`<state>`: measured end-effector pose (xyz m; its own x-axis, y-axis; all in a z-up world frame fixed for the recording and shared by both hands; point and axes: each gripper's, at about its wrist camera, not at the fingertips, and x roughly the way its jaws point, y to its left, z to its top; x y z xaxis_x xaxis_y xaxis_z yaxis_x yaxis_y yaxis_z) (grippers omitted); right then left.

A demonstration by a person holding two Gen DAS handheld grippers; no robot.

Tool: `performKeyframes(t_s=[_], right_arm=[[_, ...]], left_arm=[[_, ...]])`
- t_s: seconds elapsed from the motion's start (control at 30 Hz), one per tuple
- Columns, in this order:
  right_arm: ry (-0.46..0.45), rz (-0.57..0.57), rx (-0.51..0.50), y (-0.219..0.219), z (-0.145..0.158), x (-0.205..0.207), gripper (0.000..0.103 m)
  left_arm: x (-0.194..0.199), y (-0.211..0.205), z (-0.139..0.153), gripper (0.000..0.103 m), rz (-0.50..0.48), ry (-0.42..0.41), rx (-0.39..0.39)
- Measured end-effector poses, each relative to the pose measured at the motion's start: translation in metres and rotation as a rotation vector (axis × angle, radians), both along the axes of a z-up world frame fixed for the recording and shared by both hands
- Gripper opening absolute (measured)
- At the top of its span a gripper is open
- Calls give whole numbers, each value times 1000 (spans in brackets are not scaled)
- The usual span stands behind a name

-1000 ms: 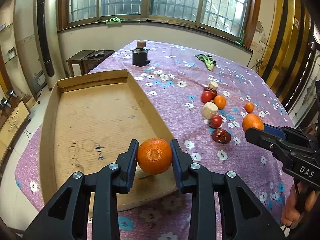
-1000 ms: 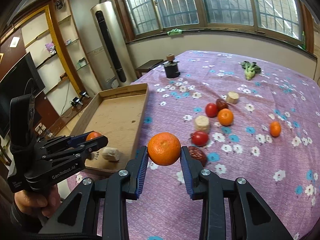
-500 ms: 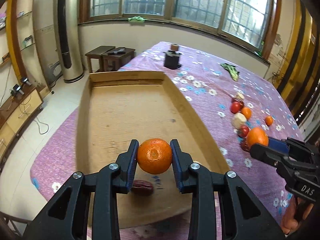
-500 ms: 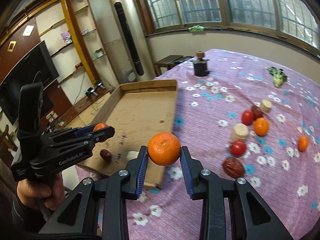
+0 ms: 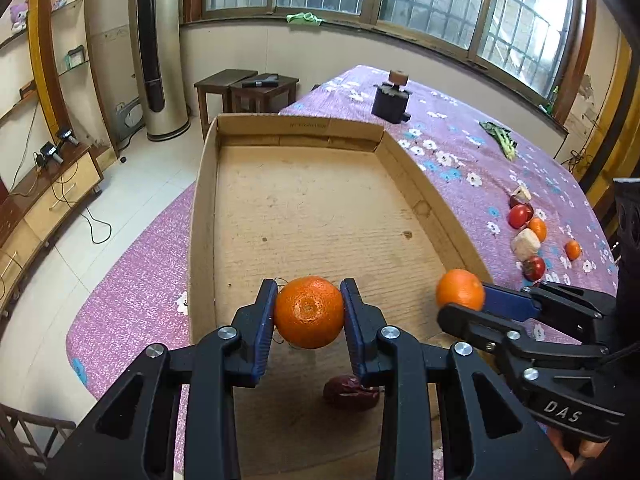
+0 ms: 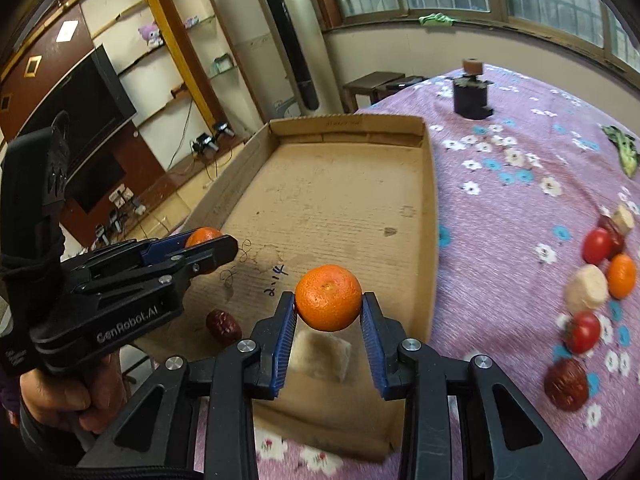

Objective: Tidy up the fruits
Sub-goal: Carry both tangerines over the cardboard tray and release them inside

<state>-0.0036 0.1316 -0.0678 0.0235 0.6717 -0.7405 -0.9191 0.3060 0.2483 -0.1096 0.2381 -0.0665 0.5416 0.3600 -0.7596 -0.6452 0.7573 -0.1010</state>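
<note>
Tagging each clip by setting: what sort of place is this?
Most likely a home living room: a television by wall shelves, a tall floor air conditioner, and a table under a flowered purple cloth.

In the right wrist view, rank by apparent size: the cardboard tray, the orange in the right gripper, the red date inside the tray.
1. Cardboard tray, by far the largest.
2. Orange in the right gripper, though nearness to the camera enlarges it.
3. Red date, smallest.
</note>
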Motion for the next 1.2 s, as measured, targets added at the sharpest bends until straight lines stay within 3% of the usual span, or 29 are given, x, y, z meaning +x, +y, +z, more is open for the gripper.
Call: performKeyframes(t_s=[0.2, 0.43, 0.6, 0.67, 0.7, 1.2], right_arm=[[-7, 23, -48, 15, -12, 0, 33], [1, 22, -72, 18, -20, 1, 35], [-9, 5, -60, 10, -12, 3, 42], [-6, 1, -44, 4, -6, 3, 47], [-10, -1, -38, 1, -3, 3, 47], [-42, -124, 52, -84, 39, 22, 47]], left_arm=[[4, 0, -10, 30, -10, 32, -18], [4, -3, -13, 30, 3, 66, 15], [1, -7, -7, 36, 13, 65, 28], [-1, -11, 0, 49, 18, 58, 52], [-1, -12, 3, 50, 19, 54, 60], [14, -46, 28, 50, -44, 20, 102]])
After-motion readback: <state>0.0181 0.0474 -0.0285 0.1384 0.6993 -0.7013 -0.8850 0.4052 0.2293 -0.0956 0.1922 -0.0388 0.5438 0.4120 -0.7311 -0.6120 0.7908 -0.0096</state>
